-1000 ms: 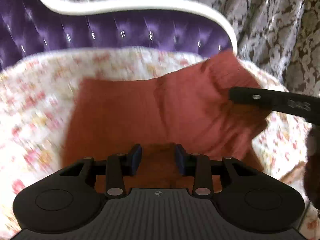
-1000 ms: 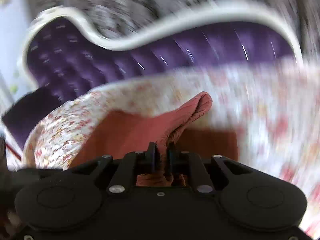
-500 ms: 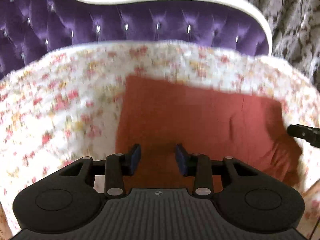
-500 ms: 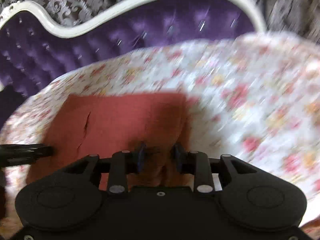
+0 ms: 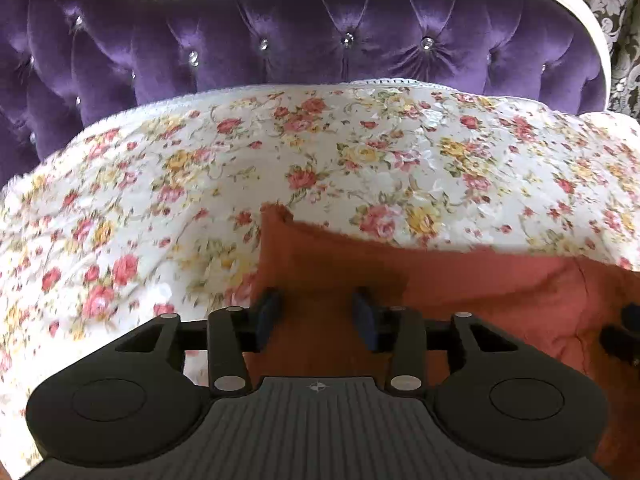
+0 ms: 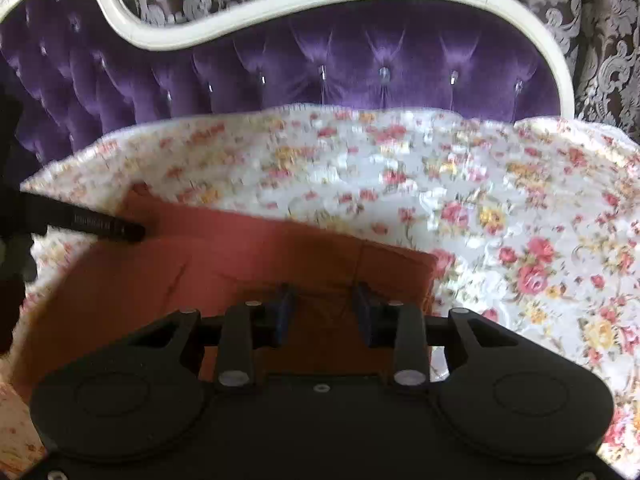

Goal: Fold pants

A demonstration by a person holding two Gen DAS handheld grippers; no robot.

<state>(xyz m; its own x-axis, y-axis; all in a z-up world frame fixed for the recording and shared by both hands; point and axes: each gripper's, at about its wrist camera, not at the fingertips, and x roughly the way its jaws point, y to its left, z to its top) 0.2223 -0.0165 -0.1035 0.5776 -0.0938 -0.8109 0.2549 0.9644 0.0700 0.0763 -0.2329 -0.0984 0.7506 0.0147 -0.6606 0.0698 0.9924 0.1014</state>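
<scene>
The rust-red pants (image 5: 460,280) lie folded flat on the floral bedspread (image 5: 360,152) — below the purple tufted headboard (image 5: 280,40). Left gripper (image 5: 316,312) and right gripper (image 6: 324,308) hang over them, jaws apart, holding nothing.

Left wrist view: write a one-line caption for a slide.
Open left gripper poised over folded rust-red pants on a floral bedspread, purple tufted headboard behind.
</scene>
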